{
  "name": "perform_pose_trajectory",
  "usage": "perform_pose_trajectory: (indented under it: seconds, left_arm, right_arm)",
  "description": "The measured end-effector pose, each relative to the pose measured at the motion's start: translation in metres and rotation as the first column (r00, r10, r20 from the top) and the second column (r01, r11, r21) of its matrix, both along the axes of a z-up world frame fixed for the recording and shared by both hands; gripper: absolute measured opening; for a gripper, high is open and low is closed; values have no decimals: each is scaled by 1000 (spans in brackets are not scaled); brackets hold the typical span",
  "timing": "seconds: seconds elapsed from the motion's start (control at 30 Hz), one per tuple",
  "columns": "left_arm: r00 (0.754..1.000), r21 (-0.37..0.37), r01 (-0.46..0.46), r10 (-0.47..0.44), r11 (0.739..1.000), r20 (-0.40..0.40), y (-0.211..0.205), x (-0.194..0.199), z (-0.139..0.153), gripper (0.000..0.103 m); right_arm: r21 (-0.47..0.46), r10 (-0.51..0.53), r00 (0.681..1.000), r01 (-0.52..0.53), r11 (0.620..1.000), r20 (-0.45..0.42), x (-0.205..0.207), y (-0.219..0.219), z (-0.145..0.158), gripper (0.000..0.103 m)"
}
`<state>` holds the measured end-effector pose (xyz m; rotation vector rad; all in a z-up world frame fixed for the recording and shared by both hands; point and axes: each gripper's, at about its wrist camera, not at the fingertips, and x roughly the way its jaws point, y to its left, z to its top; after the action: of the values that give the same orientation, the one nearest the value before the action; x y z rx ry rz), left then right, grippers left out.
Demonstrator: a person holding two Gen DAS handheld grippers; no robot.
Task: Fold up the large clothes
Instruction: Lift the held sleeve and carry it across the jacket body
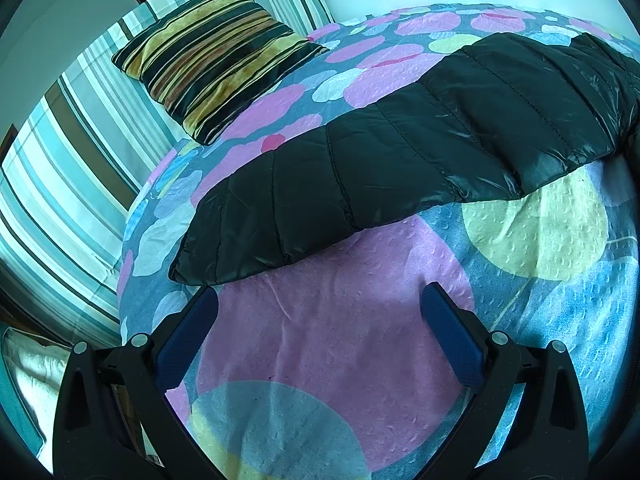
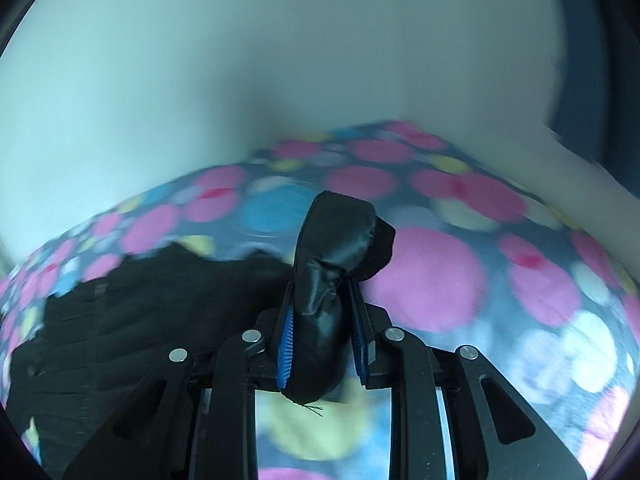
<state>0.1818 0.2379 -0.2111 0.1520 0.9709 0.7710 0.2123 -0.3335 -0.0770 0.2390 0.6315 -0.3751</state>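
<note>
jacket sleeve [image 1: 400, 160] lies lower-left to upper-right | right claw [image 2: 322, 300] clamps its end

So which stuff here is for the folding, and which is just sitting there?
For the folding:
- black puffer jacket
- right gripper, clamped on a piece of the jacket
- left gripper, open, holding nothing

Just there:
- spotted bedspread
- striped cushion
- striped pillow
</note>
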Motion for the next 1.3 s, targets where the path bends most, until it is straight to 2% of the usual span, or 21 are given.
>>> perform_pose_trajectory:
  seconds: [0.1, 0.23, 0.4, 0.63, 0.77, 0.8, 0.83, 0.87, 0.93, 1.03, 1.17, 1.3]
  left_arm:
    - [1000, -15, -1, 1, 1000, 6, 2, -1, 0, 101]
    - [1000, -32, -1, 2, 999, 12, 5, -1, 1, 101]
    - [1000, -41, -1, 2, 999, 16, 8, -1, 2, 101]
    - [999, -100, -3, 7, 995, 39, 16, -4, 1, 101]
    - [999, -119, -4, 9, 993, 46, 17, -5, 0, 101]
    - [999, -118, -4, 9, 993, 47, 17, -4, 0, 101]
    - [999, -117, -4, 9, 993, 46, 17, -4, 0, 101]
    - [999, -116, -4, 9, 993, 46, 17, -4, 0, 101]
    - [999, -119, -4, 9, 993, 47, 17, -4, 0, 101]
    - [999, -121, -4, 10, 993, 49, 16, -4, 0, 101]
    - [998, -135, -4, 11, 991, 54, 18, -4, -1, 101]
    - [998, -142, -4, 12, 990, 56, 20, -5, -1, 101]
  right_arm:
    - [-24, 110, 994, -110, 994, 2, 33, 57, 5, 23]
    - [-57, 239, 971, -240, 969, -20, 69, 129, 3, 23]
    - [-71, 405, 913, -408, 910, -57, 100, 226, -11, 21]
    - [-93, 534, 835, -547, 832, -133, 126, 327, -47, 21]
    - [-76, 575, 801, -592, 803, -165, 137, 359, -62, 20]
    - [-69, 583, 795, -600, 797, -168, 139, 365, -64, 15]
    - [-50, 604, 778, -620, 783, -174, 141, 372, -67, 5]
    - [-28, 626, 756, -642, 767, -188, 143, 381, -72, 0]
    - [-35, 638, 733, -663, 748, -235, 146, 401, -81, 0]
    - [-14, 651, 715, -676, 737, -254, 144, 410, -91, 0]
    - [-3, 648, 723, -668, 744, -239, 131, 397, -86, 0]
    - [-8, 609, 762, -626, 780, -222, 118, 357, -75, 1]
